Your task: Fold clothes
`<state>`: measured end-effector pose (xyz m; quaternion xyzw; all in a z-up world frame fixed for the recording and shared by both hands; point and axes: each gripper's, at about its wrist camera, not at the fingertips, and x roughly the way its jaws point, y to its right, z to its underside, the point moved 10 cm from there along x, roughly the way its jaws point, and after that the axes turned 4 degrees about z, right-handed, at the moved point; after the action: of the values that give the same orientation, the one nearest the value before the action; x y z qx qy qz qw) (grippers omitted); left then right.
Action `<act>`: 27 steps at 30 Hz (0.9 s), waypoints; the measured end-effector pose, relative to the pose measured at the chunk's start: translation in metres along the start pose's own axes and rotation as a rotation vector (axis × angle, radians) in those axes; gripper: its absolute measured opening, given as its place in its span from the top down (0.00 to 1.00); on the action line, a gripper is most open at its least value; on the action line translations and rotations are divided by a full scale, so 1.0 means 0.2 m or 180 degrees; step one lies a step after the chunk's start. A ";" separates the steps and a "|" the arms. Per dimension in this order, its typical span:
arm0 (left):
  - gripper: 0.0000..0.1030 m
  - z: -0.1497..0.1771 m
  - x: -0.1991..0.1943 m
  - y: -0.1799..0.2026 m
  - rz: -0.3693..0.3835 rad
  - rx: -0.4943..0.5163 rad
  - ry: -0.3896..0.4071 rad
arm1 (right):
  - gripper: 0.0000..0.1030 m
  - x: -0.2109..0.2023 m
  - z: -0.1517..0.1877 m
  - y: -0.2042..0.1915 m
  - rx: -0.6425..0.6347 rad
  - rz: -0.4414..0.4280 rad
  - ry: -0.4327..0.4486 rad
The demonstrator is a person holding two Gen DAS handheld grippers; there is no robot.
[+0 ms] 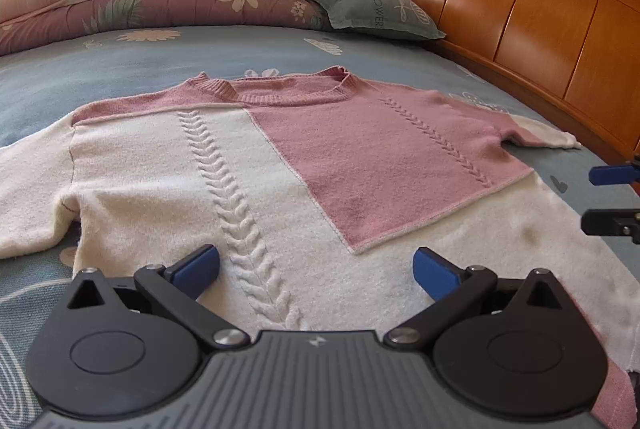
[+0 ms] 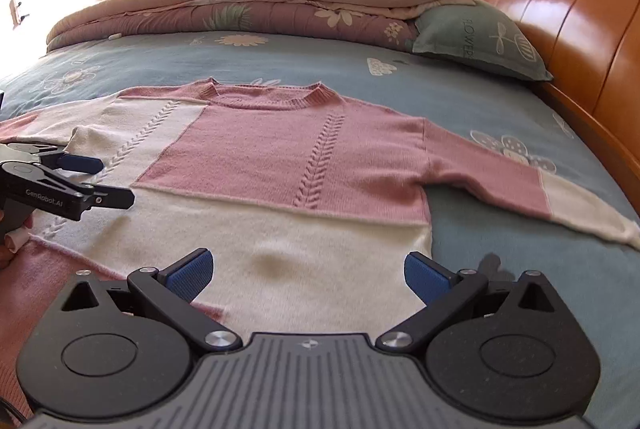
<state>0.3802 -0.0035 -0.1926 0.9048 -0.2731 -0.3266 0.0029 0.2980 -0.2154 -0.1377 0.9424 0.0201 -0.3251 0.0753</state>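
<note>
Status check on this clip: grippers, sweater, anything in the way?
Left gripper open, empty. Right gripper open, empty. Sweater flat on bed, unfolded, sleeves out. Nothing on it.

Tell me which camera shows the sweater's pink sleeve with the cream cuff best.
The right wrist view: the pink knitted sleeve with its cream cuff lies fully visible, stretched flat across the blue bedsheet. The left wrist view shows it only foreshortened, far off near the wooden headboard.
</note>
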 end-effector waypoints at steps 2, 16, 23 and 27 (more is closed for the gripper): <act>0.01 0.00 0.00 -0.01 0.0041 -0.0034 0.0015 | 0.00 0.15 -0.11 0.02 -0.0061 -0.0047 0.0053; 0.01 -0.01 -0.02 -0.03 0.0218 -0.0171 0.0079 | 0.00 0.56 -0.13 0.27 0.0463 -0.0083 -0.0358; 0.01 -0.01 -0.02 -0.03 0.0193 -0.0141 0.0081 | 0.00 0.42 0.06 0.15 0.0308 -0.0129 -0.0523; 0.01 0.00 -0.03 -0.01 0.0092 -0.0023 0.0034 | 0.00 0.31 0.12 0.12 0.0394 -0.0022 -0.0535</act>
<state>0.3780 0.0014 -0.1900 0.9025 -0.2849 -0.3227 0.0123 0.3345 -0.2440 -0.1920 0.9146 -0.0031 -0.4039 0.0172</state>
